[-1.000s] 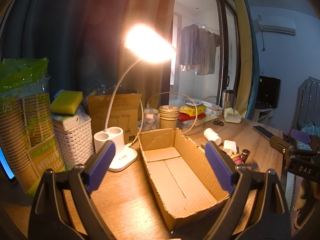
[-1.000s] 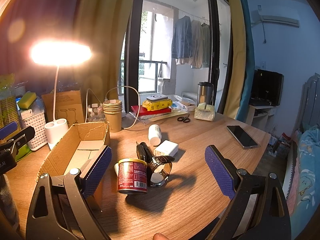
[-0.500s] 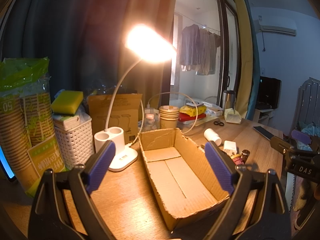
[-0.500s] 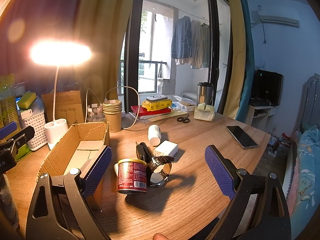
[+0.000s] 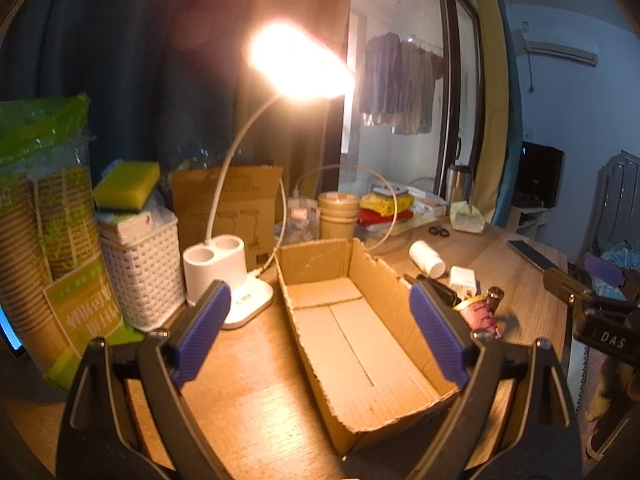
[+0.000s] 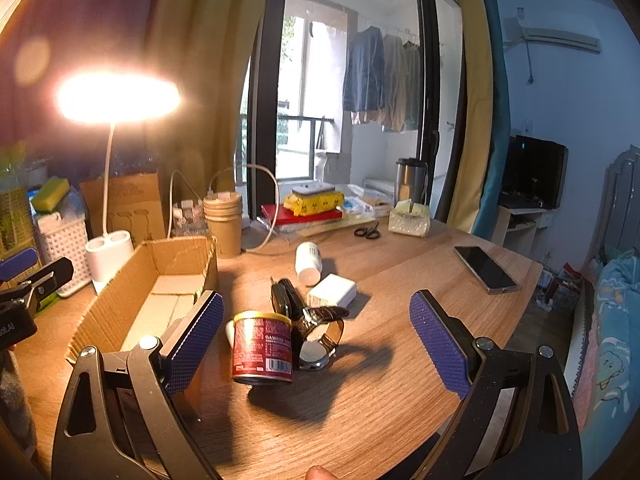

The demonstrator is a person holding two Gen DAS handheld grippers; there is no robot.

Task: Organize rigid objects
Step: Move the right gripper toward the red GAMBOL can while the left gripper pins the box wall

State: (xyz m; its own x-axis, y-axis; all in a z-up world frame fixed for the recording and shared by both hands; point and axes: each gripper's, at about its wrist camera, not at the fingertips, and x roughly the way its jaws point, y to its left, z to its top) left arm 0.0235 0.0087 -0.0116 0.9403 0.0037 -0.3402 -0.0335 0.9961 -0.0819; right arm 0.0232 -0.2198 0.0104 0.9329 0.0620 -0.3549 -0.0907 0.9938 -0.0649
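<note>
An empty open cardboard box (image 5: 360,332) lies on the wooden table; it also shows in the right wrist view (image 6: 160,296). To its right stand a red can (image 6: 262,346), a wristwatch (image 6: 318,334), a black car key (image 6: 285,298), a white charger (image 6: 332,290) and a white bottle on its side (image 6: 308,262). My left gripper (image 5: 320,332) is open and empty, above the box's near end. My right gripper (image 6: 316,344) is open and empty, just in front of the can and watch.
A lit white desk lamp (image 5: 224,268), a white basket (image 5: 140,256) with a yellow sponge, paper cup stacks (image 5: 338,216), a phone (image 6: 486,268), scissors (image 6: 368,232) and books stand around the table's back and right.
</note>
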